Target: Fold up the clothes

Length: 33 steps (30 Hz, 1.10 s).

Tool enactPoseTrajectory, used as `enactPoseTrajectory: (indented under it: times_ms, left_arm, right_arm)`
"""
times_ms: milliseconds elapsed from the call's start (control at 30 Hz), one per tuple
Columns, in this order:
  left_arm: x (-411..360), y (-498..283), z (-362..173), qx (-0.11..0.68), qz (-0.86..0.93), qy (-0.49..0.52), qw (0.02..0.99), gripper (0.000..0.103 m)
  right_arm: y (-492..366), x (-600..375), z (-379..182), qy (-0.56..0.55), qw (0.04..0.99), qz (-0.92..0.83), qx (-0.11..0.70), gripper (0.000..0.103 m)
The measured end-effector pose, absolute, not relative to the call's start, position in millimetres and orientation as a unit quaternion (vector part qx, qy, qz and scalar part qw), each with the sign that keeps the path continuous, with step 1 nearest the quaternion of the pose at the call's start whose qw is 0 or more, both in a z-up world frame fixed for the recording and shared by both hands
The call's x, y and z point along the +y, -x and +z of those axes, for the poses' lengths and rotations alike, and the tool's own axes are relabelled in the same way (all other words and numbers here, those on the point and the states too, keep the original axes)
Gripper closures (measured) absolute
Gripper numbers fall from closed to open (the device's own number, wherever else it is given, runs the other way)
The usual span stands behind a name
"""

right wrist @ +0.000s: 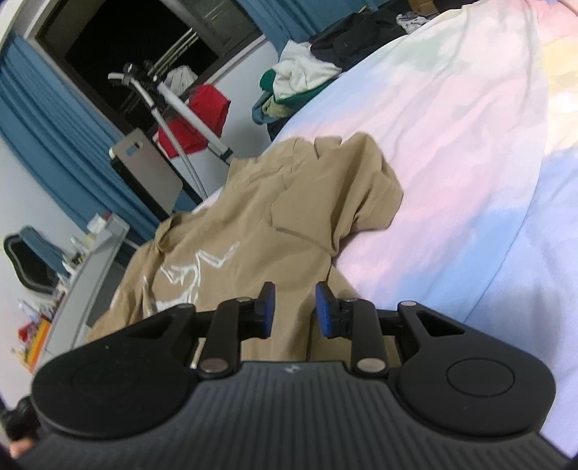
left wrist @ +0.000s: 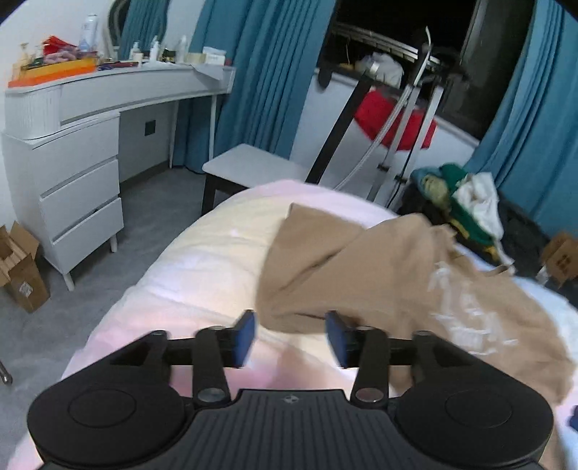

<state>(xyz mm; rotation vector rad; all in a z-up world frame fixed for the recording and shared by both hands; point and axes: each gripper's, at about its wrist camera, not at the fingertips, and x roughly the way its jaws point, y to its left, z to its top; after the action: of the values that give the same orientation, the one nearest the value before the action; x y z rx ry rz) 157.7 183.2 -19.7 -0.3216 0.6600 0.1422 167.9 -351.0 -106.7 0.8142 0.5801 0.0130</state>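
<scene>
Hovering: both grippers [left wrist: 290,334] [right wrist: 294,310] (jaws apart) over tan shirt [right wrist: 260,217].

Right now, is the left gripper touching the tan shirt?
Cannot tell. In the left wrist view the left gripper is open with the tan shirt's edge just beyond its fingertips, but motion blur hides any contact.

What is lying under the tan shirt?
The tan shirt lies crumpled on the pastel bed cover. Whatever else may be beneath its folds is covered and cannot be seen.

Dim indoor light, dark window [left wrist: 397,21] — motion blur, heavy fisheye bending at edges
</scene>
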Motion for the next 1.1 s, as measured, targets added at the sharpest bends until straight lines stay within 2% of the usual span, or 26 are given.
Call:
enactPoseTrajectory:
  times_ms: [67,133,167,200,333,433,633,867,900,967,1000,1033,1100]
  left_arm:
    - [163,-137,-7,0.316,0.053,0.157,0.934,0.047]
    - [136,-118,2,0.305,0.042,0.151,0.939,0.039]
    - [120,-109,5,0.300,0.031,0.151,0.941,0.031]
    - [106,-101,6,0.298,0.020,0.154,0.942,0.027]
    - [66,-90,-12,0.313,-0.051,0.190,0.929,0.026]
    - [45,-93,-28,0.319,-0.098,0.176,0.926,0.025]
    - [54,-128,-74,0.336,-0.109,0.229,0.907,0.024]
    - [72,-159,-103,0.335,-0.122,0.261,0.897,0.024]
    - [73,-160,-104,0.335,-0.122,0.261,0.897,0.024]
    - [74,-162,-105,0.335,-0.121,0.263,0.897,0.024]
    - [74,-162,-106,0.335,-0.121,0.264,0.897,0.024]
    - [74,-162,-106,0.333,-0.120,0.266,0.896,0.024]
    - [73,-161,-105,0.331,-0.122,0.270,0.896,0.024]
  right_arm:
    - [-167,-356,-106,-0.404,0.874,0.006,0.270,0.074]
    - [-165,-363,-108,-0.436,0.862,0.013,0.258,0.070]
    - [-164,-367,-111,-0.466,0.849,0.021,0.248,0.068]
    - [-162,-371,-114,-0.491,0.836,0.028,0.242,0.062]
    - [-161,-376,-122,-0.530,0.815,0.023,0.233,0.032]
    - [-171,-379,-136,-0.581,0.779,0.030,0.232,0.023]
    - [-210,-398,-173,-0.691,0.698,-0.015,0.188,0.025]
    - [-275,-402,-164,-0.648,0.733,-0.101,0.181,0.023]
    - [-284,-403,-159,-0.639,0.740,-0.113,0.180,0.028]
    - [-301,-404,-143,-0.587,0.775,-0.139,0.188,0.056]
    - [-306,-408,-136,-0.563,0.789,-0.149,0.196,0.082]
    - [-309,-412,-127,-0.535,0.807,-0.156,0.195,0.090]
    - [-312,-419,-108,-0.478,0.842,-0.167,0.184,0.094]
